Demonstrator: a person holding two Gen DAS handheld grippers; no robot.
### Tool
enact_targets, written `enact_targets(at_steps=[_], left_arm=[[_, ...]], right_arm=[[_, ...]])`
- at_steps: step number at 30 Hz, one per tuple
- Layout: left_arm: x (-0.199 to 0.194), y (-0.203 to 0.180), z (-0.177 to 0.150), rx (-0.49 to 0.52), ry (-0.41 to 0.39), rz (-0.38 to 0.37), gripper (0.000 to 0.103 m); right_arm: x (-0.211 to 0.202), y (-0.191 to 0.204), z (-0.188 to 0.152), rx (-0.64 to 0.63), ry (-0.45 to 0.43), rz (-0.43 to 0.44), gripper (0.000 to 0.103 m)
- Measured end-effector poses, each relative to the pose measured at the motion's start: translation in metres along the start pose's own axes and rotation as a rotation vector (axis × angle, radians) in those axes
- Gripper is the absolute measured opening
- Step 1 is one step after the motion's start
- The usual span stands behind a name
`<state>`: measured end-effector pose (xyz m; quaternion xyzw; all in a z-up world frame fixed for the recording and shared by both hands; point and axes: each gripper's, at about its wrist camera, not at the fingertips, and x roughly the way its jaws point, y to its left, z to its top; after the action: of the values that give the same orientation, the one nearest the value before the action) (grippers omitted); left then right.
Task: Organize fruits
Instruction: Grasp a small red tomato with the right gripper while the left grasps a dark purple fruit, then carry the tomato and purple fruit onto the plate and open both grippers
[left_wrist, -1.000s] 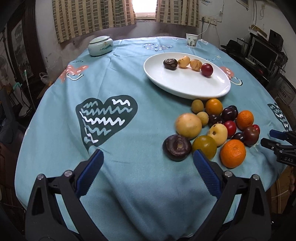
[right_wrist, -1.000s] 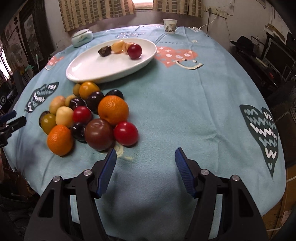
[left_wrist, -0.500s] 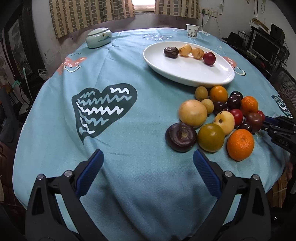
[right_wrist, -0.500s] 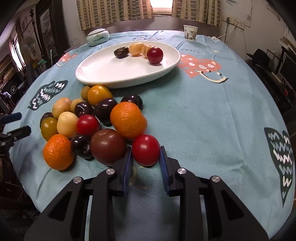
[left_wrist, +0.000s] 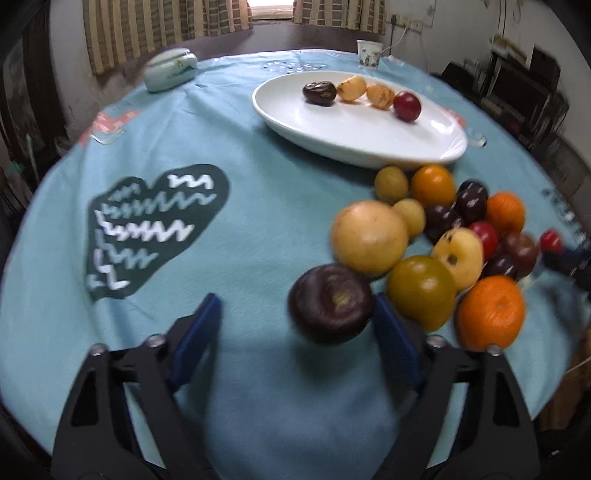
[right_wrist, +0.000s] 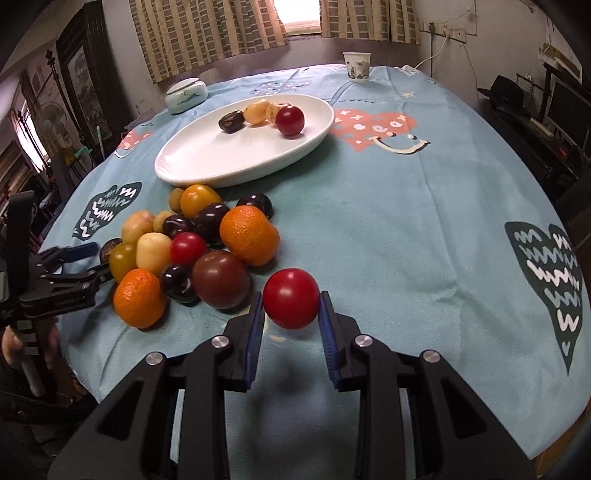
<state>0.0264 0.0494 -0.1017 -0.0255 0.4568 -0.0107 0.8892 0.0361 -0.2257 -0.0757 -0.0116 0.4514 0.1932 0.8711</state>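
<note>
One white plate (right_wrist: 207, 162) holds four fruits; the heap (right_wrist: 207, 236) beside it counts about fourteen. Left gripper (left_wrist: 295, 325) gapes wide around the dark fruit (left_wrist: 330, 308) (not pinching). Right gripper (right_wrist: 291, 314) clamps one red tomato (right_wrist: 291, 303).

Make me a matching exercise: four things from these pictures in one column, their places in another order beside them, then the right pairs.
1. red tomato
2. date
3. paper cup
4. purple fruit

A. far edge of the table
B. on the white plate
C. between the open left hand-held gripper's fingers
D. clamped in the right hand-held gripper

Pairs: 1-D, 2-B, 3-A, 4-C
</note>
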Motion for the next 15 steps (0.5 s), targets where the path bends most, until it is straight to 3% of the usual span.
enact_targets(at_steps=[1, 2, 3, 5, 9, 15], left_arm=[[0.001, -0.002, 0.003, -0.001, 0.000, -0.008, 0.067], [0.001, -0.006, 0.005, 0.017, 0.000, -0.026, 0.050], [0.001, -0.012, 0.005, 0.035, 0.003, -0.032, 0.044], [-0.001, -0.018, 0.003, 0.049, -0.001, -0.023, 0.044], [-0.011, -0.013, -0.002, 0.007, 0.016, -0.089, 0.044], [-0.040, -0.009, 0.000, 0.004, -0.039, -0.101, 0.044]], right_arm=[[0.001, 0.001, 0.000, 0.002, 0.002, 0.005, 0.030], [0.001, 0.003, 0.000, 0.001, 0.004, 0.007, 0.030], [0.002, 0.004, 0.000, 0.000, 0.006, 0.009, 0.030], [0.001, 0.006, 0.000, 0.000, 0.005, 0.014, 0.030], [-0.007, 0.010, 0.003, -0.002, -0.018, 0.023, 0.030], [-0.021, 0.019, 0.009, -0.015, -0.059, 0.044, 0.030]])
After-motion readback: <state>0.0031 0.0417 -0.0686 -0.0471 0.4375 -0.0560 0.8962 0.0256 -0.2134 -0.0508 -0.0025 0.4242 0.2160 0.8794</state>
